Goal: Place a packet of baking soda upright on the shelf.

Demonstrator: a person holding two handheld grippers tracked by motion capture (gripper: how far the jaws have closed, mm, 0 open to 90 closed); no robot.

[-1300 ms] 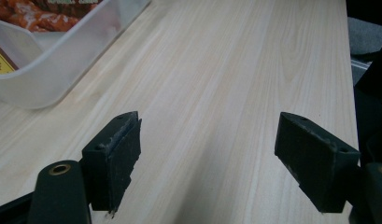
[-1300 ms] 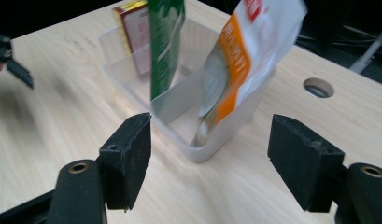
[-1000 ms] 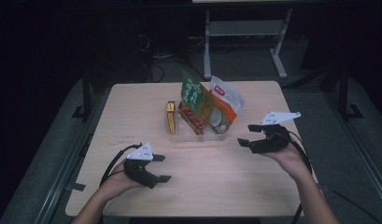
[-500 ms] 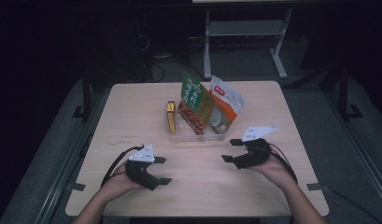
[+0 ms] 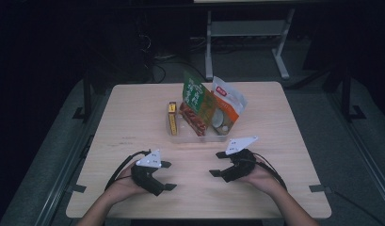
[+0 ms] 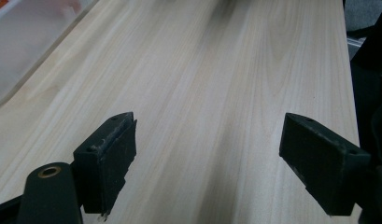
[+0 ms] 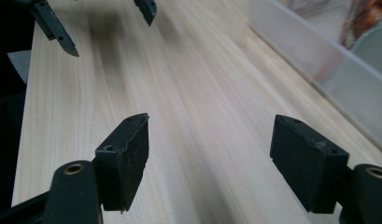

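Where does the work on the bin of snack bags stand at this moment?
Looks done: three packets stand in the clear bin at mid-table: a green bag, a white bag and a yellow box. In hand: nothing; the left gripper and right gripper rest near the table's front edge, jaws open over bare wood. Left: whatever handling of the packets is meant, since neither gripper touches the bin.
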